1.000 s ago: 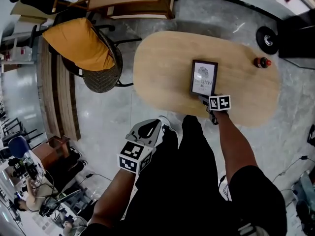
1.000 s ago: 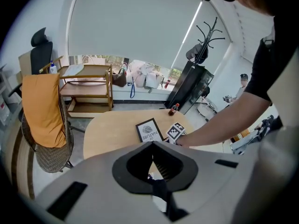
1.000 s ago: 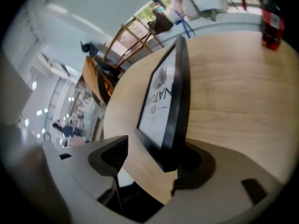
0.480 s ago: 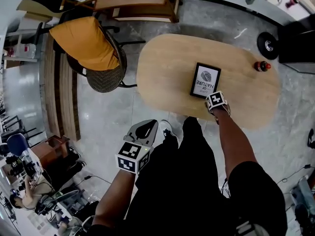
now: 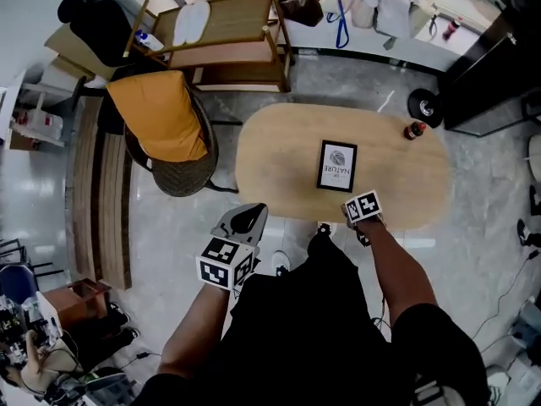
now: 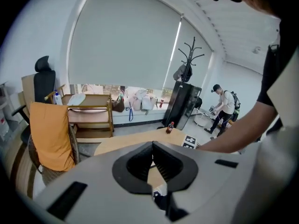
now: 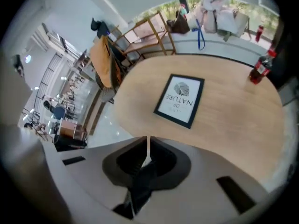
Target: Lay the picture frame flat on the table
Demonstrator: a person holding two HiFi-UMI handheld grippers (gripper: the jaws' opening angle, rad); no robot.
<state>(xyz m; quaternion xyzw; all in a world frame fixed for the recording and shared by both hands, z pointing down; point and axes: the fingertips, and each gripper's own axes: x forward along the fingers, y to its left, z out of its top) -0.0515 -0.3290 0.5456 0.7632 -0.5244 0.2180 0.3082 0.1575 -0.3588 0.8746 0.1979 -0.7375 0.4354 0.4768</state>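
The black picture frame [image 5: 336,166] with a white print lies flat, face up, in the middle of the oval wooden table [image 5: 270,150]. The right gripper view shows the frame [image 7: 180,100] ahead on the tabletop [image 7: 233,111], well apart from the jaws. My right gripper [image 5: 355,203] hovers at the table's near edge, just short of the frame. Its jaws [image 7: 148,139] are closing and have almost met, with nothing between them. My left gripper [image 5: 251,211] hangs off the table over the floor at the left, its jaws [image 6: 152,143] shut and empty.
A small red-capped bottle [image 5: 413,130] stands at the table's far right end. A chair draped in orange cloth [image 5: 161,117] sits at the table's left, with a wooden shelf cart [image 5: 220,32] behind it. A black cabinet [image 5: 482,57] is at the far right. A person [image 6: 224,108] stands in the background.
My right gripper has drawn back from the frame's near edge to the table's edge. The frame stays flat on the table. The head view has pulled up and away.
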